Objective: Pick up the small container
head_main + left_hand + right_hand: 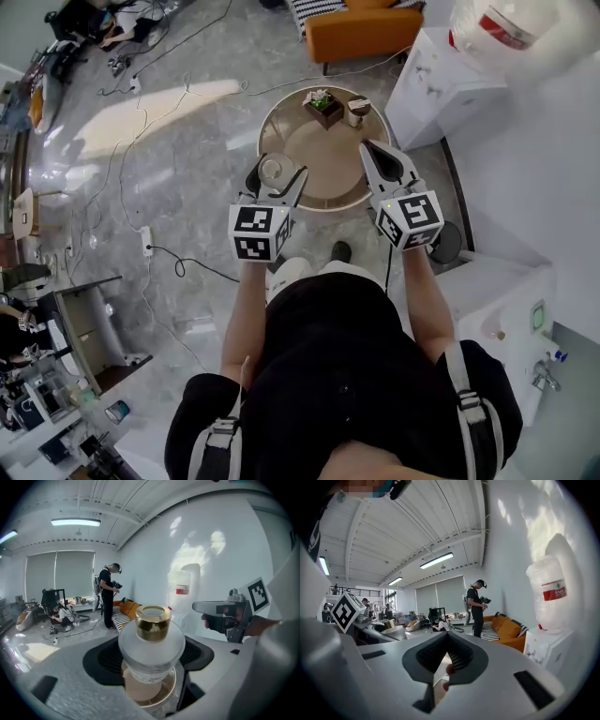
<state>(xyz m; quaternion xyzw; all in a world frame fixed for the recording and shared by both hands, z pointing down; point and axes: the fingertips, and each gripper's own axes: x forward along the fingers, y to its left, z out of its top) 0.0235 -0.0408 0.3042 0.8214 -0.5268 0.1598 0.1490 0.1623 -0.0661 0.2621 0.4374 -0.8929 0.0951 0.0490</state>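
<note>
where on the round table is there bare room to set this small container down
The round table is bare in its middle and near part, between the left gripper, shut on the small container, and the shut right gripper. The far edge is crowded: a potted plant and a cup.

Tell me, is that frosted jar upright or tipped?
Upright: the frosted jar, held in the left gripper, has its gold cap pointing up.

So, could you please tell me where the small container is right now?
The small container is clamped in the left claw, at the head view's centre-left, over the near left edge of the round table.
</note>
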